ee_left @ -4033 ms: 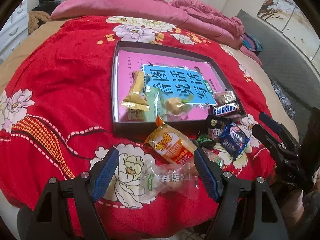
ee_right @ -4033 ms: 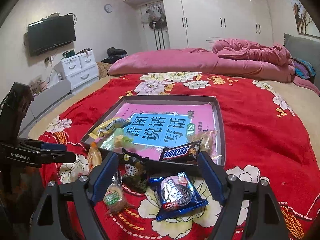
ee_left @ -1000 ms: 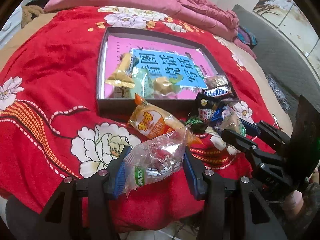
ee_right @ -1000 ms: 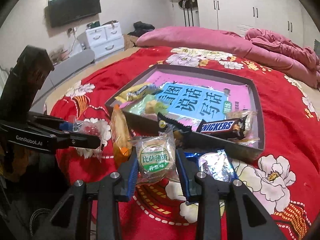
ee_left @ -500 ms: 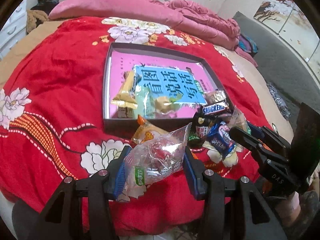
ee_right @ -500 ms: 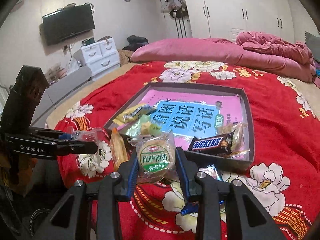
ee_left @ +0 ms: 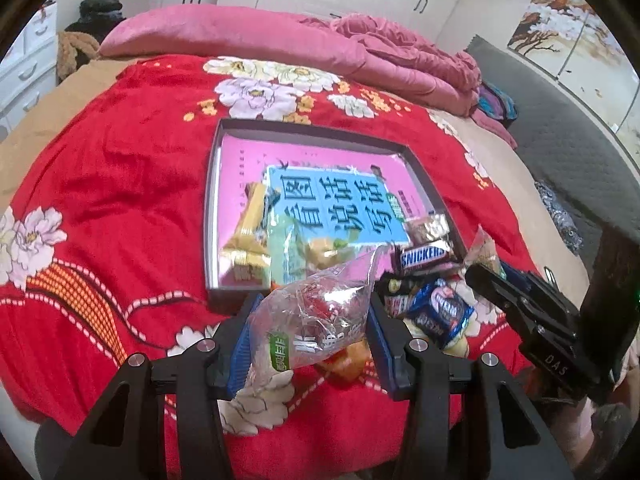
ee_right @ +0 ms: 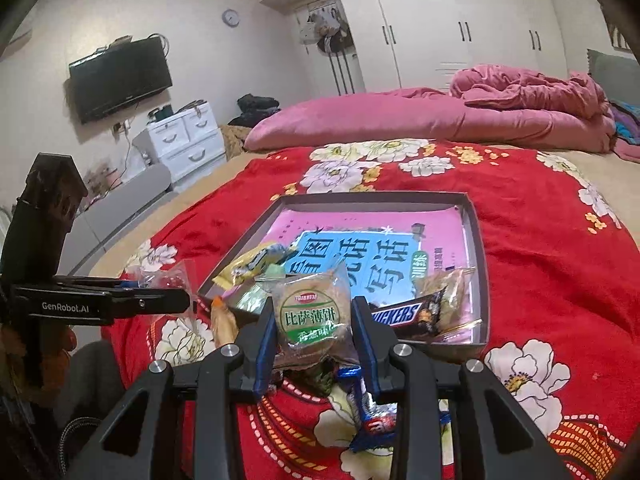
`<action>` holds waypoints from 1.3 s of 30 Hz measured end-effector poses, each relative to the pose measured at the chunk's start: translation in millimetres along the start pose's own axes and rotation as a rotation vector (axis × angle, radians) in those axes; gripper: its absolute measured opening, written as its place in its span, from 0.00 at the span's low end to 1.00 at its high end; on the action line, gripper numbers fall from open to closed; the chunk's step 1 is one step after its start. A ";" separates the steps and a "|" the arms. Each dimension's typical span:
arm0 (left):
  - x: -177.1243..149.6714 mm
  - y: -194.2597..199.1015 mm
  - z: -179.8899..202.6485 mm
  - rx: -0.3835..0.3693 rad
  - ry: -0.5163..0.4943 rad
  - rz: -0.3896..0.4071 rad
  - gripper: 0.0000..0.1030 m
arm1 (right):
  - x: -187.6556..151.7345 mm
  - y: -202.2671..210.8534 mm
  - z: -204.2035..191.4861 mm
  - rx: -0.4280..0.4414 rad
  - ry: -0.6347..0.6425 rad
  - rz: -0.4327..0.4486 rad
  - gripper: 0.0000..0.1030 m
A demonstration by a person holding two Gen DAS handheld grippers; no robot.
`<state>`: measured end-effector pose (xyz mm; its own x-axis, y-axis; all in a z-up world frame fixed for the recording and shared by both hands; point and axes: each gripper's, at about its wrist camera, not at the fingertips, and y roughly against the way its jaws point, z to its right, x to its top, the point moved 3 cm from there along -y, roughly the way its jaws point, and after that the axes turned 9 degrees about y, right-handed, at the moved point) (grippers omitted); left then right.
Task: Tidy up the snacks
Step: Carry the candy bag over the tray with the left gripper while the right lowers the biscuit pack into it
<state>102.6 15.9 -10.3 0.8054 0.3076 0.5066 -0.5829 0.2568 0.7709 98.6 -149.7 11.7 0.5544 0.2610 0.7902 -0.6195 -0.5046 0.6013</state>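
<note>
My left gripper (ee_left: 310, 328) is shut on a clear plastic snack bag (ee_left: 316, 316) with red sweets, held above the bed in front of the tray. My right gripper (ee_right: 314, 330) is shut on a round biscuit pack with a green label (ee_right: 310, 312), also lifted before the tray. The dark shallow tray (ee_left: 316, 130), lined with a pink and blue book, holds a yellow bar (ee_left: 250, 226), a green pack (ee_left: 286, 252), a Snickers bar (ee_left: 424, 256) and a gold-wrapped snack (ee_left: 428, 226). A blue Oreo pack (ee_left: 440, 314) and other loose snacks lie on the red blanket (ee_left: 104, 208).
An orange snack pack (ee_right: 224, 326) lies by the tray's near left corner. A pink pillow and rumpled pink quilt (ee_right: 532, 92) lie at the bed's head. White drawers (ee_right: 184, 140) and a wall TV (ee_right: 120, 78) stand to the left. The right gripper shows in the left wrist view (ee_left: 484, 280).
Both grippers have lifted a little higher and moved forward toward the tray with their snacks still held. The orange pack now lies partly hidden under the left gripper's bag.
</note>
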 end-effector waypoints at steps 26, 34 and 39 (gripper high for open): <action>40.1 -59.2 6.8 0.101 -0.004 0.027 0.50 | 10.1 -20.6 31.3 -0.060 -0.048 0.009 0.35; 40.2 -72.5 3.2 0.107 0.002 0.017 0.50 | 10.3 -36.3 39.2 -0.068 -0.067 -0.015 0.35; 40.0 -77.5 2.2 0.109 0.000 0.014 0.50 | 10.2 -48.2 41.1 -0.065 -0.075 -0.042 0.35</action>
<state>180.2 6.3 -48.9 0.7975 0.3104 0.5173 -0.5787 0.1514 0.8013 157.0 -156.6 -14.1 0.6193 0.2170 0.7546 -0.6283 -0.4394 0.6420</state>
